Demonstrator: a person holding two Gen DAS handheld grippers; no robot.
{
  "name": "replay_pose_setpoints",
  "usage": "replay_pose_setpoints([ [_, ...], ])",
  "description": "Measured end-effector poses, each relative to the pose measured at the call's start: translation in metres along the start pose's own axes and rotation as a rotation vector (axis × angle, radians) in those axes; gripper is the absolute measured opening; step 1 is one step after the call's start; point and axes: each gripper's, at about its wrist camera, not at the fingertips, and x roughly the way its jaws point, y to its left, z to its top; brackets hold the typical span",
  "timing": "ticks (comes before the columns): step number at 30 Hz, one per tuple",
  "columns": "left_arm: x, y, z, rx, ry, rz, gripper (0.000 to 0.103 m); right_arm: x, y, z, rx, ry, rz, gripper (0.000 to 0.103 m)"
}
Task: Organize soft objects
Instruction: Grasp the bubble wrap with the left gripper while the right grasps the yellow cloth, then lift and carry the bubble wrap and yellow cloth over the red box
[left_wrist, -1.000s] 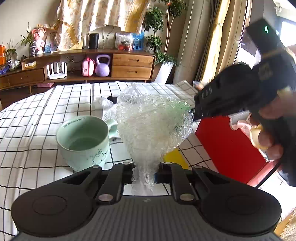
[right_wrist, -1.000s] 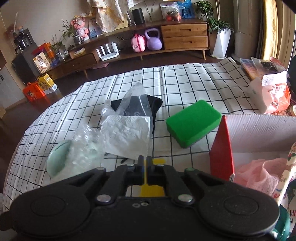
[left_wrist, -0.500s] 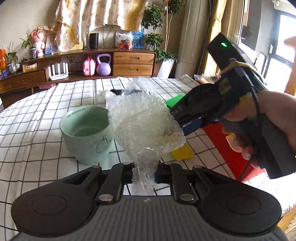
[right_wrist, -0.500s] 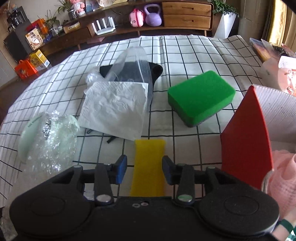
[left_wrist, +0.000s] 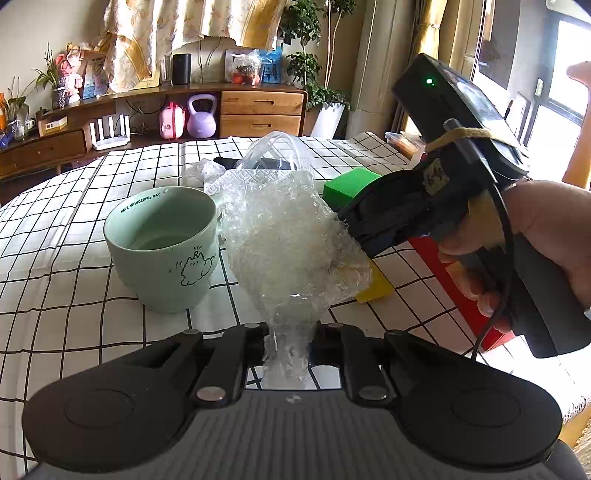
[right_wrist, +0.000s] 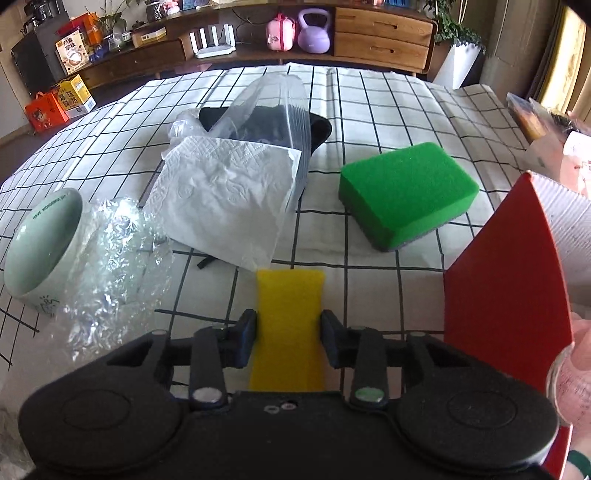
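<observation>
My left gripper (left_wrist: 288, 338) is shut on a crumpled sheet of bubble wrap (left_wrist: 291, 240) and holds it up above the checked tablecloth, beside a mint green mug (left_wrist: 162, 247). My right gripper (right_wrist: 288, 332) is open, its jaws on either side of a flat yellow sponge (right_wrist: 290, 325) lying on the cloth. The bubble wrap also shows in the right wrist view (right_wrist: 114, 258), next to the mug (right_wrist: 40, 243). A green sponge (right_wrist: 406, 192), a white paper towel (right_wrist: 225, 195) and a clear plastic bag (right_wrist: 273, 107) over a black item lie further back.
A red box (right_wrist: 506, 302) with a corrugated white flap stands at the right, with pink soft material at its edge (right_wrist: 572, 365). In the left wrist view the right gripper's body (left_wrist: 461, 199) and hand sit close to the bubble wrap. A wooden sideboard (left_wrist: 258, 110) lies beyond the table.
My right gripper, shut on the yellow sponge a second ago, has opened and lowered toward the cloth. The left gripper keeps holding the bubble wrap, now nearer the mug.
</observation>
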Motion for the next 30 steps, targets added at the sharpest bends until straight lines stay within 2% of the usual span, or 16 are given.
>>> replay_pose_setpoints([
  [5, -0.007, -0.001, 0.004, -0.004, -0.012, 0.006, 0.012, -0.028, -0.004, -0.001, 0.014, -0.061, 0.022, 0.036],
  [16, -0.058, -0.025, 0.027, 0.028, -0.116, -0.029, 0.012, -0.127, -0.027, -0.017, 0.029, -0.205, 0.09, 0.036],
  [22, -0.083, -0.038, 0.044, 0.016, -0.149, -0.06, 0.012, -0.172, -0.052, -0.032, 0.05, -0.27, 0.064, 0.036],
  [30, -0.096, -0.077, 0.067, 0.067, -0.176, -0.11, 0.012, -0.213, -0.115, -0.056, 0.139, -0.346, 0.008, 0.036],
])
